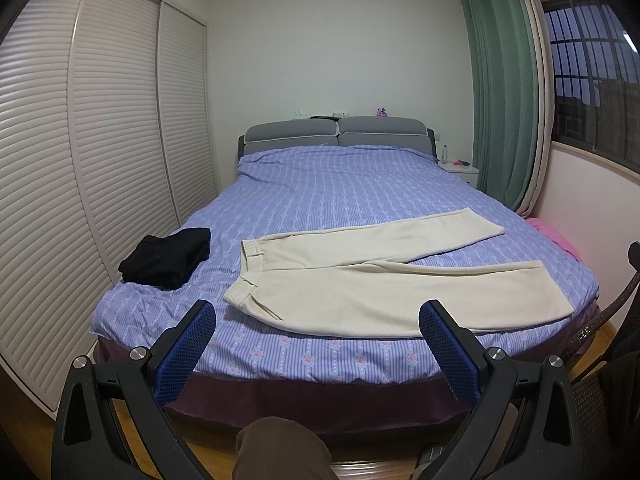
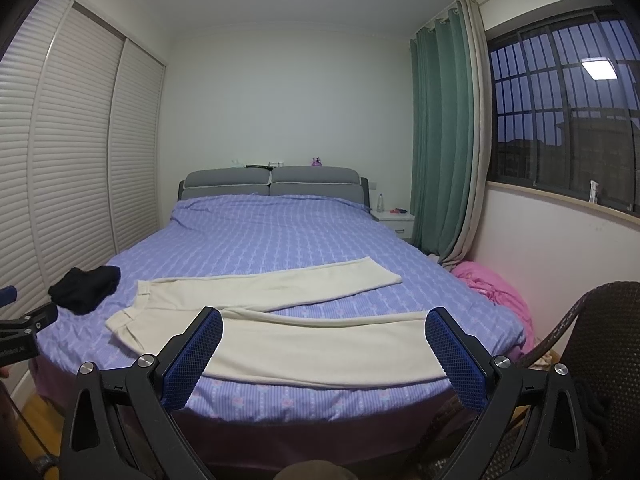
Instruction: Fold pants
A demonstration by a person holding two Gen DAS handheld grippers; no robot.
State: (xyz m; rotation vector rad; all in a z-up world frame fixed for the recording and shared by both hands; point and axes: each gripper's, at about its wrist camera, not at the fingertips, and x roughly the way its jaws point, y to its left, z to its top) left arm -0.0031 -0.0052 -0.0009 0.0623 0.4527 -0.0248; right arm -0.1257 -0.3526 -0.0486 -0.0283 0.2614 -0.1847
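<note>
Lying flat near the foot of the bed, the cream pants have their waistband toward the left and their two legs spread apart toward the right. A folded black garment sits just left of the waistband. The left hand-held gripper and right hand-held gripper both hover short of the bed edge, fingers spread wide and empty. Something pink, perhaps bedding, lies beside the bed.
</note>
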